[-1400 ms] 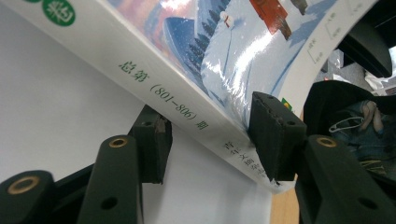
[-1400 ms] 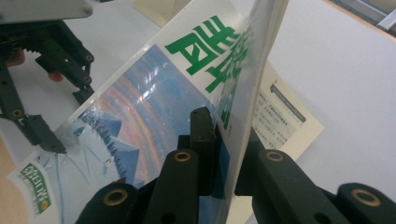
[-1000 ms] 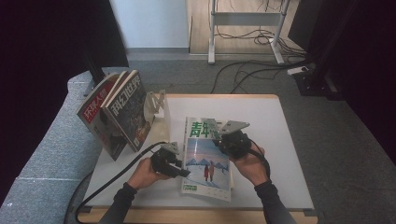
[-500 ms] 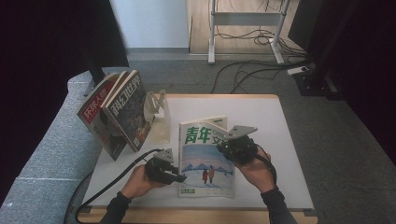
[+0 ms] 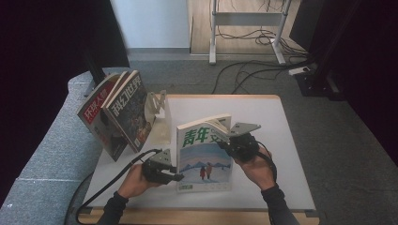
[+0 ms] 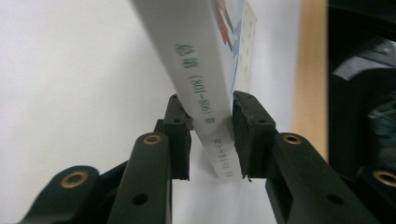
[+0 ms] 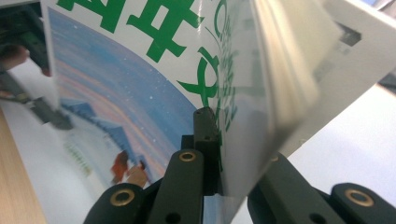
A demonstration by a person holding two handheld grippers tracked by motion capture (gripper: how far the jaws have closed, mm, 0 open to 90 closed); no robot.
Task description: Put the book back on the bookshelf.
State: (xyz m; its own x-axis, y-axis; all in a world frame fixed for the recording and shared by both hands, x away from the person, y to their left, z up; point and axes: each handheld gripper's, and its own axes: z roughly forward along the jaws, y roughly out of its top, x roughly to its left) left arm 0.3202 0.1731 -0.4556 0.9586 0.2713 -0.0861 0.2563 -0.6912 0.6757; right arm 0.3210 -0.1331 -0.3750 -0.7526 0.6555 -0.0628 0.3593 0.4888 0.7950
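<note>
Magazine with a glossy snow-scene cover and green title characters (image 5: 204,154): from the high view I see it raised off the white tabletop (image 5: 281,140), its far end lifted, its near end low, long axis running away from me. My left claw (image 5: 176,177) sits at its near left corner, my right claw (image 5: 225,137) at the upper right edge, partly masked by its grey plate. Two more magazines (image 5: 119,112) lean on a pale stand (image 5: 159,105) at the far left; their lower ends are hidden behind each other.

In the left claw view, the magazine's white spine (image 6: 201,70) with small green print slants up between the black jaws, which have just been closing and now pinch its bottom end; the cover is cut off at the top.

In the right claw view, the jaws are clamped on the fanned page edge (image 7: 275,79), blurred and shiny; the right jaw is mostly hidden behind the pages.
</note>
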